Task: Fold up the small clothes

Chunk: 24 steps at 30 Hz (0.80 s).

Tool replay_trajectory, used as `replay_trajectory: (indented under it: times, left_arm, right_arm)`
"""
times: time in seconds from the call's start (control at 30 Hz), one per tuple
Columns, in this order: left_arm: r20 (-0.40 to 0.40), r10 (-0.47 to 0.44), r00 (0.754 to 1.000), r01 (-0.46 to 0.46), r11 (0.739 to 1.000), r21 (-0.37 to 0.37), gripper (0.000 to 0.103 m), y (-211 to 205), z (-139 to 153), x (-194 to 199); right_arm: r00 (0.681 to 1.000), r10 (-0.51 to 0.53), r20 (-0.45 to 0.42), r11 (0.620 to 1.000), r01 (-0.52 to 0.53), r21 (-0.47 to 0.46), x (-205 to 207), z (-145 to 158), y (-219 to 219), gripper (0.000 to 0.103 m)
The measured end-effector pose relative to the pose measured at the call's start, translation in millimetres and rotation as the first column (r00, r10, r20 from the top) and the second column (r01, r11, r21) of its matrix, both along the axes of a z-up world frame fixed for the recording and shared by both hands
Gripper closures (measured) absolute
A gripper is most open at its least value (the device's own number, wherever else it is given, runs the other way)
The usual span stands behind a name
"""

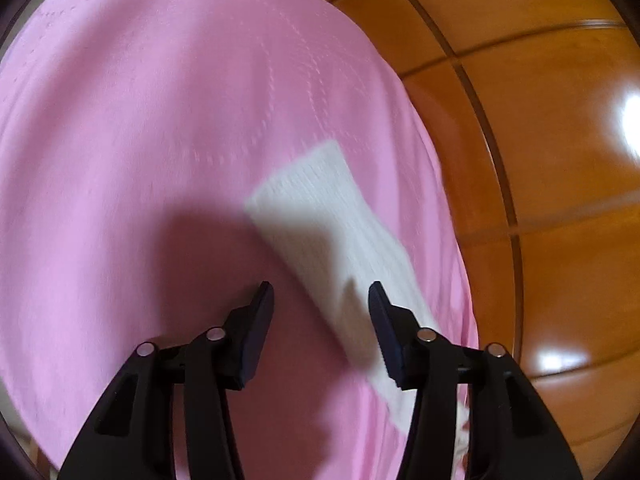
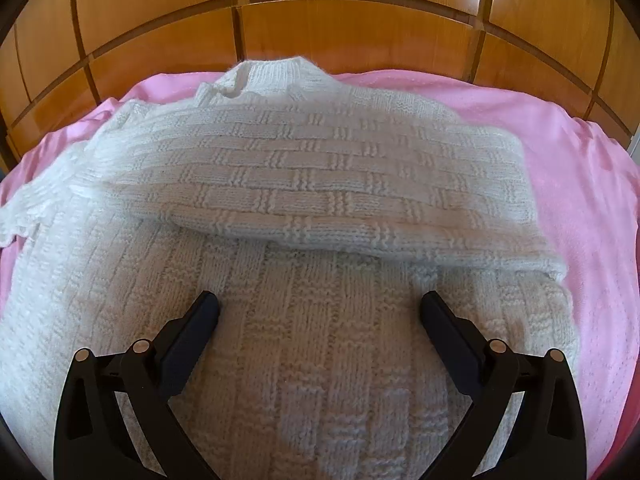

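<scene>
A white knitted sweater (image 2: 312, 184) with a basket-weave pattern lies on a pink sheet (image 2: 580, 184). One part of it is folded across the upper body, and its collar (image 2: 272, 72) is at the far edge. My right gripper (image 2: 320, 300) hovers over the sweater's lower body, jaws wide open, nothing between them. In the blurred left wrist view, a white knitted strip (image 1: 320, 216) of the garment runs diagonally over the pink sheet (image 1: 140, 140). My left gripper (image 1: 322, 300) is open above it. The strip passes under the right fingertip (image 1: 382, 308), and neither pad presses on it.
Glossy wooden panels (image 2: 340, 28) stand close behind the bed's far edge; they also fill the right side of the left wrist view as wooden panels (image 1: 540, 140) with bright glare. Bare pink sheet stretches right of the sweater and left of the strip.
</scene>
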<state>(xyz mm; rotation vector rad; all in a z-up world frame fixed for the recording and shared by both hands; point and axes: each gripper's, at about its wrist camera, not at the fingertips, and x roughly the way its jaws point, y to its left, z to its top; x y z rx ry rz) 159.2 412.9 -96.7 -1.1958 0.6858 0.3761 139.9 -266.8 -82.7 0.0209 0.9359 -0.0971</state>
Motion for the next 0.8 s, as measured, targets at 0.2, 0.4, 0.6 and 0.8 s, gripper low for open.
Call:
replay_trajectory:
  times: [0.2,0.4,0.6,0.8]
  left_arm:
    - [-0.05,0.004,0.999,-0.001,0.998,0.06,0.097,2.2,5.3,33.2]
    - [0.133,-0.204,0.97,0.176,0.965,0.196,0.098,-77.7,85.0,52.0]
    - [0.2,-0.57,0.797,0.478,0.797,0.368,0.096,-236.2,136.1,74.0]
    - [0.023,-0.801,0.599,0.718,0.549,0.428,0.071,-366.1,97.5,74.9]
  right_arm:
    - [1.0,0.002,-0.002,1.0,-0.002,0.0,-0.4,-0.4,0.1,0.003]
    - [1.0,0.003,-0.001,1.0,-0.003,-0.001,-0.7,-1.0,0.0,0.003]
    - [1.0,0.005,0.002,1.0,-0.005,0.011,-0.6,-0.4,-2.4,0.003]
    - [1.0,0.008,0.007,1.0,-0.008,0.029,0.2,0.7,-4.5,0.003]
